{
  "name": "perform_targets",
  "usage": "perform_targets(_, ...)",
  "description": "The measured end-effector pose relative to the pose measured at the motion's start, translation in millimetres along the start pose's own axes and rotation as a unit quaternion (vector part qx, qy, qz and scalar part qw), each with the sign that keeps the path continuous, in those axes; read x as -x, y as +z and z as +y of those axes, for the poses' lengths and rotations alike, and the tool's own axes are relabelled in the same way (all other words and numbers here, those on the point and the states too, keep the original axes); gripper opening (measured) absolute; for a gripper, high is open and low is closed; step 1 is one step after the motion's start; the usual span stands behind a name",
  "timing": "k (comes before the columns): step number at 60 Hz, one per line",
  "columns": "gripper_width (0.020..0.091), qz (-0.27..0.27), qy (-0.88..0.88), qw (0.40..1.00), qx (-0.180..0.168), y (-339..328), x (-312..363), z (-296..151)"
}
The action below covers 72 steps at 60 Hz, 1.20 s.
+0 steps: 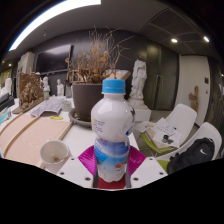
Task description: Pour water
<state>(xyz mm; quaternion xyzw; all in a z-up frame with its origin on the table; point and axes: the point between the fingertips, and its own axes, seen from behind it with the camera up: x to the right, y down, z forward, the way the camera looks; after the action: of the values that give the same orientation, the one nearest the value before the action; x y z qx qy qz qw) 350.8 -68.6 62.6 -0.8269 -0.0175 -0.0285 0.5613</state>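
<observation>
A clear plastic water bottle [112, 128] with a blue cap and a white-and-blue label stands upright between my fingers. My gripper [112, 164] is shut on the bottle's lower body, the magenta pads [88, 157] pressing it from both sides. To the left of the fingers, a white paper cup [53, 154] stands on the light table [30, 135], its opening facing up.
Behind the bottle sits a dark pot with dry twigs [90, 90]. A white figurine [138, 85] stands to its right. Papers and a white object [175, 125] lie at the right, with a dark item [195, 152] nearer. Boxes [30, 90] are at the far left.
</observation>
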Motion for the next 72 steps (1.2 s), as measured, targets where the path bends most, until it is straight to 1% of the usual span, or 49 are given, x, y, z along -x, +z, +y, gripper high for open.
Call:
perform_targets(4,0.0366,-0.002,0.005,1.000,0.008,2.7,1.2,15.9)
perform_targets(6,0.0387,-0.002,0.011,1.000,0.018,3.1,2.0,26.4)
perform_targets(7,0.0390,-0.001,0.015,1.000,0.005,1.6,2.0,22.3)
perform_targets(8,0.0389,-0.002,0.016,1.000,0.001,2.2,0.2,21.7)
perform_targets(14,0.0474,-0.001,0.024,1.000,-0.005,-2.0,0.0,22.7)
perform_targets(18,0.0529,0.001,0.031,1.000,0.004,-2.2,-3.6,25.6)
perform_targets(19,0.0561,0.001,0.034,0.999,0.008,-3.1,-2.6,26.5)
perform_targets(20,0.0613,0.001,0.036,0.999,0.013,-4.2,-3.1,26.4)
perform_targets(24,0.0870,-0.001,0.041,0.999,0.023,-13.3,-2.6,23.6)
perform_targets(27,0.0843,0.009,0.043,0.999,0.030,-22.6,-4.5,20.1)
perform_targets(29,0.0856,0.016,0.044,0.998,0.032,-31.1,-3.0,16.3)
perform_targets(35,0.0854,0.035,0.044,0.998,0.042,-71.0,3.2,0.9)
perform_targets(42,0.0851,0.066,0.039,0.995,0.068,-136.5,18.5,-13.3)
perform_targets(47,0.0854,0.078,0.046,0.992,0.085,-189.2,40.8,-22.1)
perform_targets(55,0.0858,0.096,0.045,0.989,0.098,-268.8,81.0,-31.2)
perform_targets(63,0.0857,0.092,0.060,0.989,0.102,-326.9,125.8,-32.8)
perform_targets(72,0.0856,0.091,0.062,0.988,0.106,-365.9,159.3,-32.0)
